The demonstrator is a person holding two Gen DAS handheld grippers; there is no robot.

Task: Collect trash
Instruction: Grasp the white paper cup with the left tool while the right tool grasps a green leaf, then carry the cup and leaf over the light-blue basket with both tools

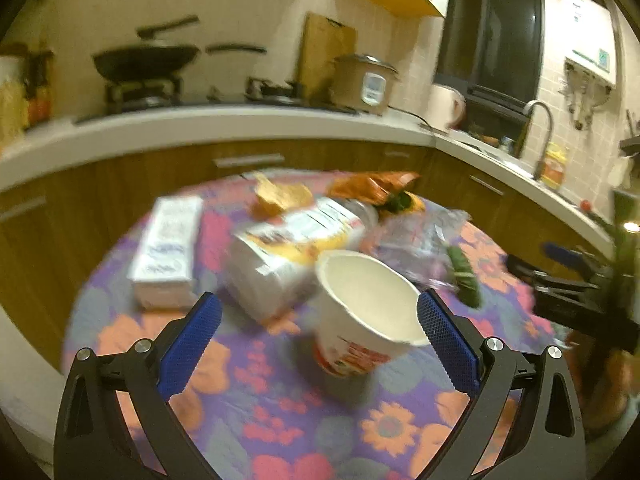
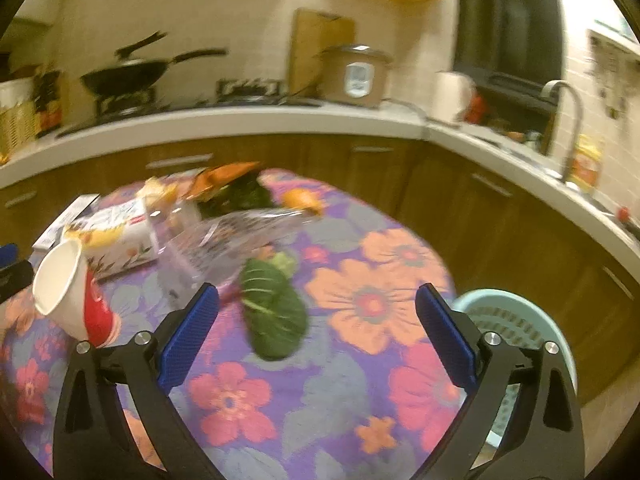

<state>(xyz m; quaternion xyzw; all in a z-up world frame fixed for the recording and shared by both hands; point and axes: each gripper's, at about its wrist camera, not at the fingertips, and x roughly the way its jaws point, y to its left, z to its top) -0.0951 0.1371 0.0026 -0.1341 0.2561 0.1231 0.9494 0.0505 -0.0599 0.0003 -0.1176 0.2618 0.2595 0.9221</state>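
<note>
A round table with a flowered cloth carries trash. A white and red paper cup stands tilted between the tips of my open left gripper, nothing gripped. Behind it lie a white and yellow package, a clear plastic wrapper, an orange snack bag and a green leaf. My right gripper is open and empty just in front of the green leaf. The cup shows at the left of the right wrist view. A pale blue basket stands beside the table at right.
A white tissue pack lies at the table's left. Orange peel lies at the far side. Wooden cabinets and a white counter with a wok, rice cooker and sink tap curve behind.
</note>
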